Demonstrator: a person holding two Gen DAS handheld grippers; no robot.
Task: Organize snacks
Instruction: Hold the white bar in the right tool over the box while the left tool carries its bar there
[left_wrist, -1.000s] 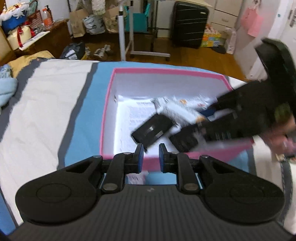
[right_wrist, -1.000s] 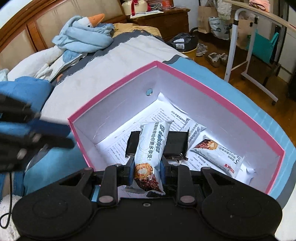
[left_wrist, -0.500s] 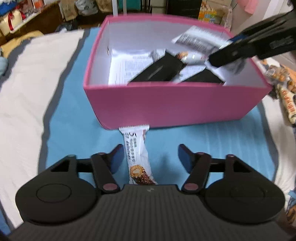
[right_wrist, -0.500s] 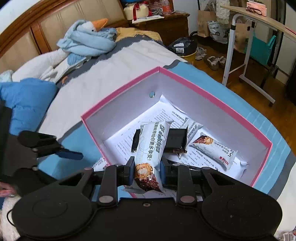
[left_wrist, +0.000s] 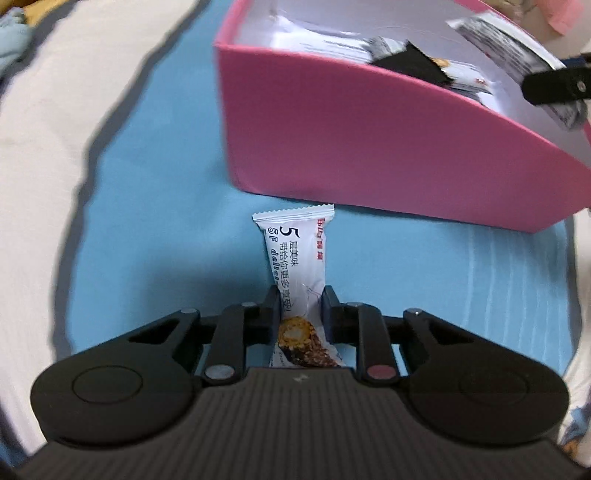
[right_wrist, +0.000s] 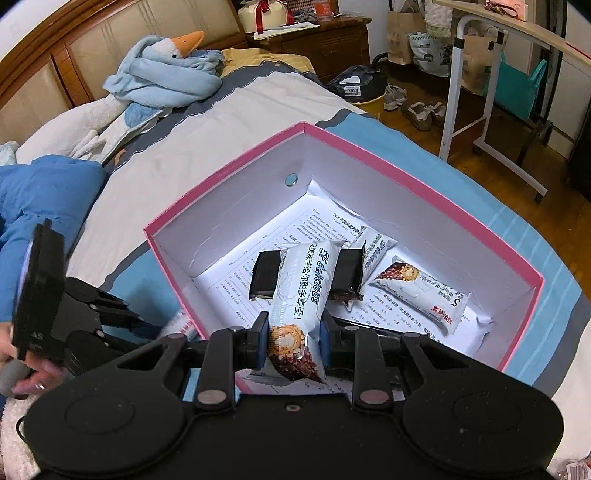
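Two grippers are each pinching a white snack bar. The left gripper (left_wrist: 300, 300) is pointing steeply down at the blue bedcover (left_wrist: 155, 236); its jaws have just been closing and are now pressing on both sides of a bar (left_wrist: 297, 266) lying flat on the cover. The far end of that bar is reaching ahead of the fingertips to just short of the pink box (left_wrist: 369, 140), whose near wall is standing just beyond and to the right of the jaws. Blur is softening this view, so whether the bar is lifting off the cover cannot be told.

The right gripper (right_wrist: 293, 334) is hovering over the near edge of the box (right_wrist: 417, 181), its jaws clamping the chocolate-printed end of a second bar (right_wrist: 304, 284), which is sticking up and forward from between the fingers. Beyond its fingertips, on the printed paper (right_wrist: 236, 280) lining the box floor, a black packet (right_wrist: 266, 275) is lying across, partly hidden behind the held bar. Ahead and to the right, two more white bars are lying: one (right_wrist: 424, 291) near the right wall, another (right_wrist: 376, 247) behind it. To the left of the right gripper, outside the box, the left gripper (right_wrist: 144, 325) is showing with a hand (right_wrist: 29, 376) on its grip. Farther ahead on the left, a goose plush (right_wrist: 166, 70) is resting on the bed.
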